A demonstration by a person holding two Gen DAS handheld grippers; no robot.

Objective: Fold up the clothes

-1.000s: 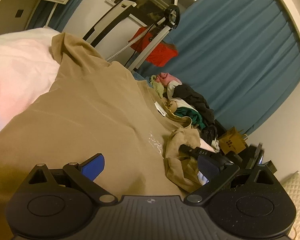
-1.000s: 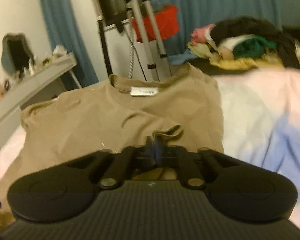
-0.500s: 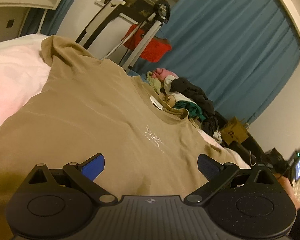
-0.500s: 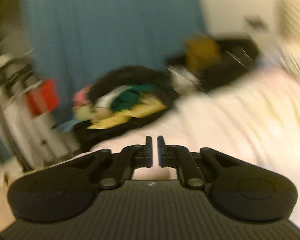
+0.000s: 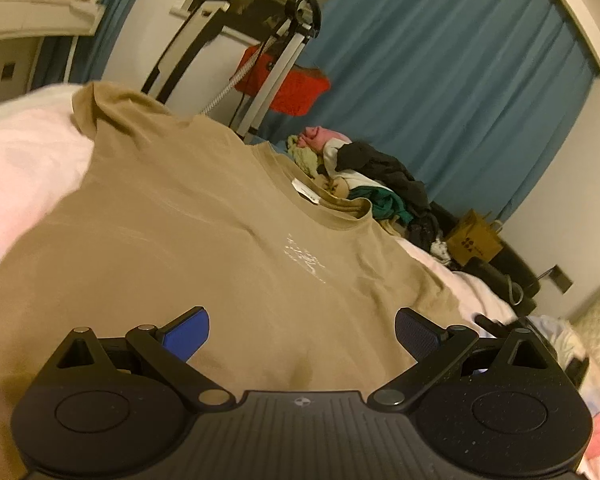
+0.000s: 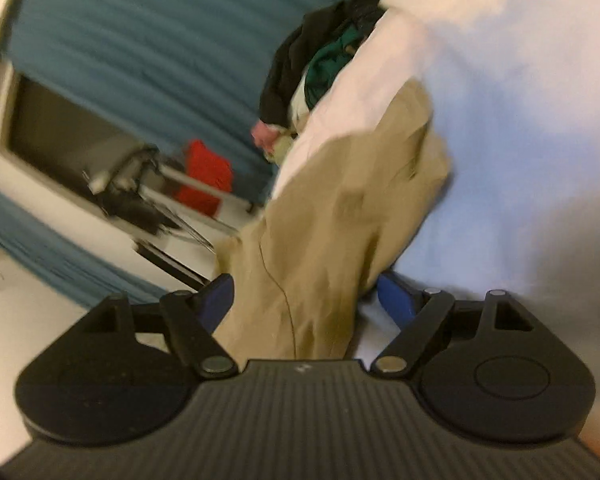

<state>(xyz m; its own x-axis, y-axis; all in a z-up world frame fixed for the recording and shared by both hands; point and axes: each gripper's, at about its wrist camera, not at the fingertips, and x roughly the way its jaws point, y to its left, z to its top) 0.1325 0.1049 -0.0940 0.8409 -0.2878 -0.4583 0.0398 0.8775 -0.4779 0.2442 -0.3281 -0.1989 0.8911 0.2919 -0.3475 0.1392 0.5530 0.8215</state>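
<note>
A tan T-shirt (image 5: 204,240) lies spread flat on the white bed (image 5: 24,152), collar and white label toward the far side. My left gripper (image 5: 302,334) is open and empty, low over the shirt's near part. In the blurred, tilted right wrist view, my right gripper (image 6: 306,300) is open, with the edge of the tan shirt (image 6: 340,216) lying between its blue fingertips (image 6: 396,300). I cannot tell if it touches the cloth.
A pile of mixed clothes (image 5: 364,176) lies at the far end of the bed. A metal stand with a red item (image 5: 284,76) stands before the blue curtain (image 5: 440,80). A brown paper bag (image 5: 474,238) sits on the right; a shelf (image 5: 32,24) on the left.
The folded-in right sleeve has been spread out, so the shirt lies flat. My right gripper let go, swung away, opened and came back low at the shirt's edge. The left stayed open.
</note>
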